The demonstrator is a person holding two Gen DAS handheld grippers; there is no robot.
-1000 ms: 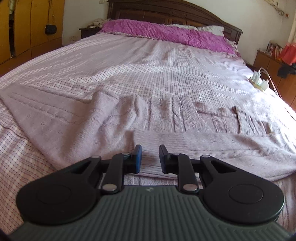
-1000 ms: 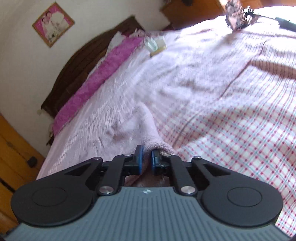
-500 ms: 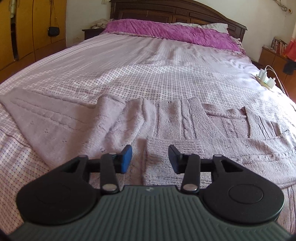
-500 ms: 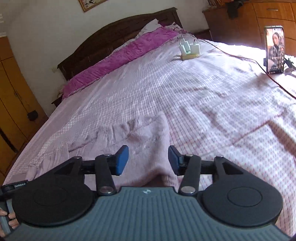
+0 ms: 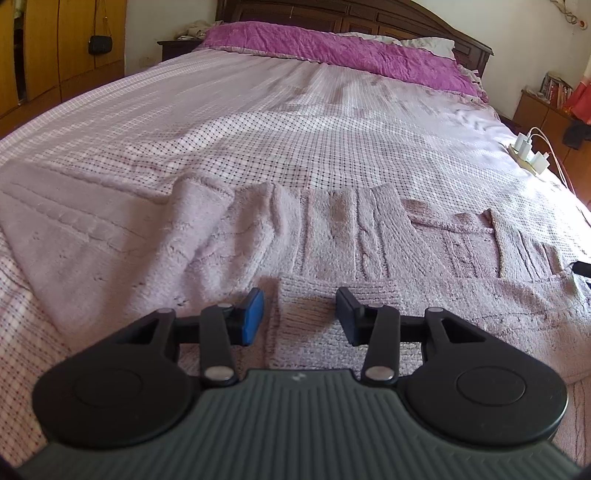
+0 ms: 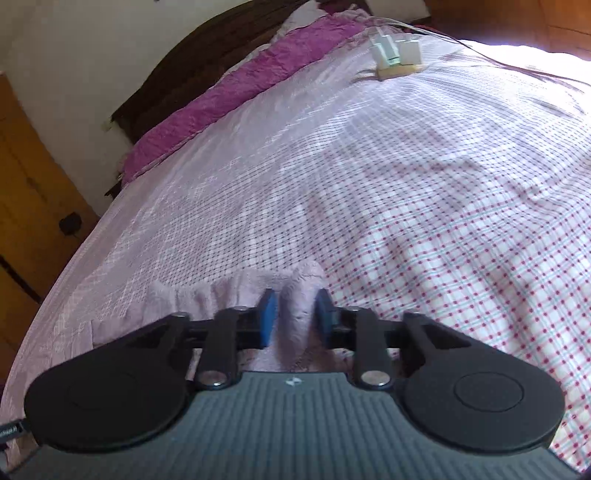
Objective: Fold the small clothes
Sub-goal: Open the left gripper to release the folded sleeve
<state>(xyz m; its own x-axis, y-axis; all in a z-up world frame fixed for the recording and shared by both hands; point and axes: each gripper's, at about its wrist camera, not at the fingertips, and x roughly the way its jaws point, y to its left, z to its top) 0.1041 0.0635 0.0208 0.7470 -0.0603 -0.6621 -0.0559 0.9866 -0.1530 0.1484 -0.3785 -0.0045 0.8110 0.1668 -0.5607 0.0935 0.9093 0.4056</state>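
**Pale knit cardigan spread across the checked bedspread, one claw gripping a fold**

In the left wrist view, at nine o'clock, a wide flat panel of the cardigan (image 5: 96, 236) lies on the bedspread (image 5: 295, 140), its fuzzy lilac knit marked with faint raised ridges. Toward the centre the knit bunches into soft rolls, then flattens into cable-stitch columns. At six o'clock the left claw (image 5: 300, 315) stands partly open, its blue-faced pads apart; the ribbed cuff of a sleeve (image 5: 332, 295) lies between them, and neither pad presses it. The sleeve runs on toward three o'clock as a long band across the garment's lower edge. At two o'clock a white power strip (image 5: 528, 157) with boxy chargers sits near the bed's edge. A crinkled magenta pillow cover (image 5: 332, 48) stretches along twelve o'clock beneath a dark carved headboard (image 5: 369, 14).

In the right wrist view, gathered lilac knit lies at eight o'clock. At six o'clock the right claw (image 6: 294, 314) is closed on a rounded, upstanding fold of the cardigan, pads pressing both sides. The bedspread's red-and-teal check fills three o'clock.
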